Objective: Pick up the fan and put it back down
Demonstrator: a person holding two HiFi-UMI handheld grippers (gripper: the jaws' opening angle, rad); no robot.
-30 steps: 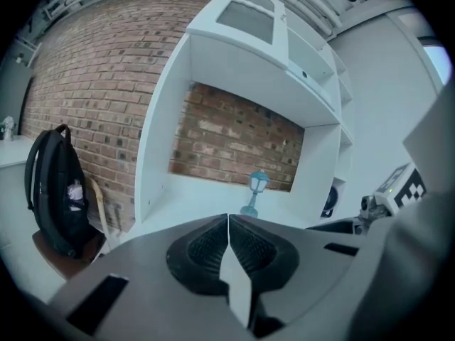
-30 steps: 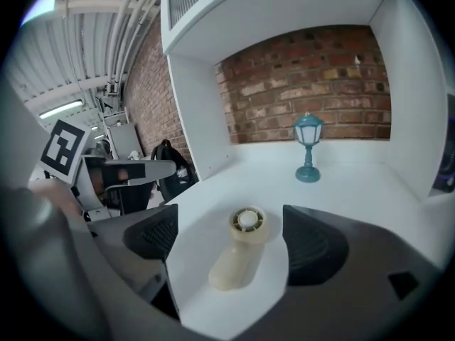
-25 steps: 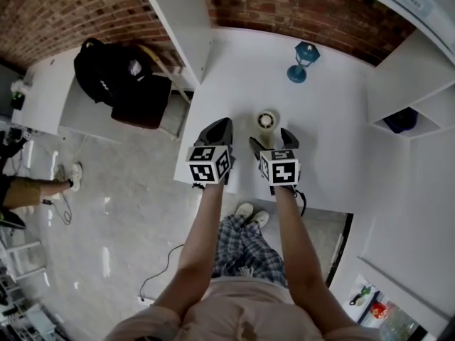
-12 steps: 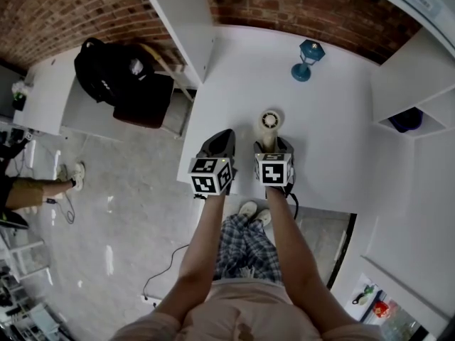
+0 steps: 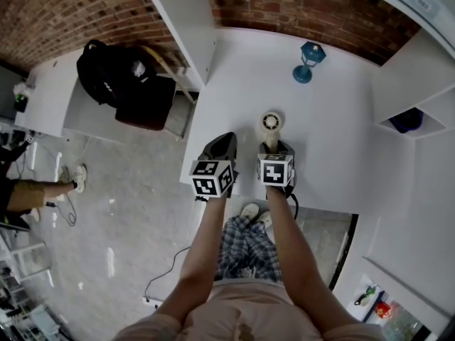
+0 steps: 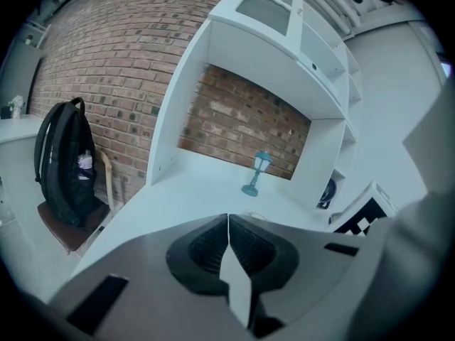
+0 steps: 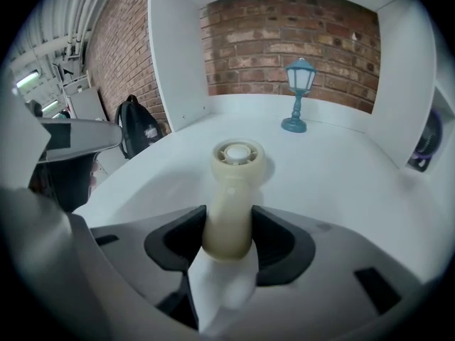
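Right gripper [image 7: 229,222] lower now, fingers [image 7: 176,244] just closing, seemingly snug, round fan [image 7: 239,155]; left gripper [image 6: 228,226] fingers together.

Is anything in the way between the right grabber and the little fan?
No, nothing is in the way. The right gripper has just been closing its jaws, and now the pads press on both sides of the handle of the fan, which is on the white table.
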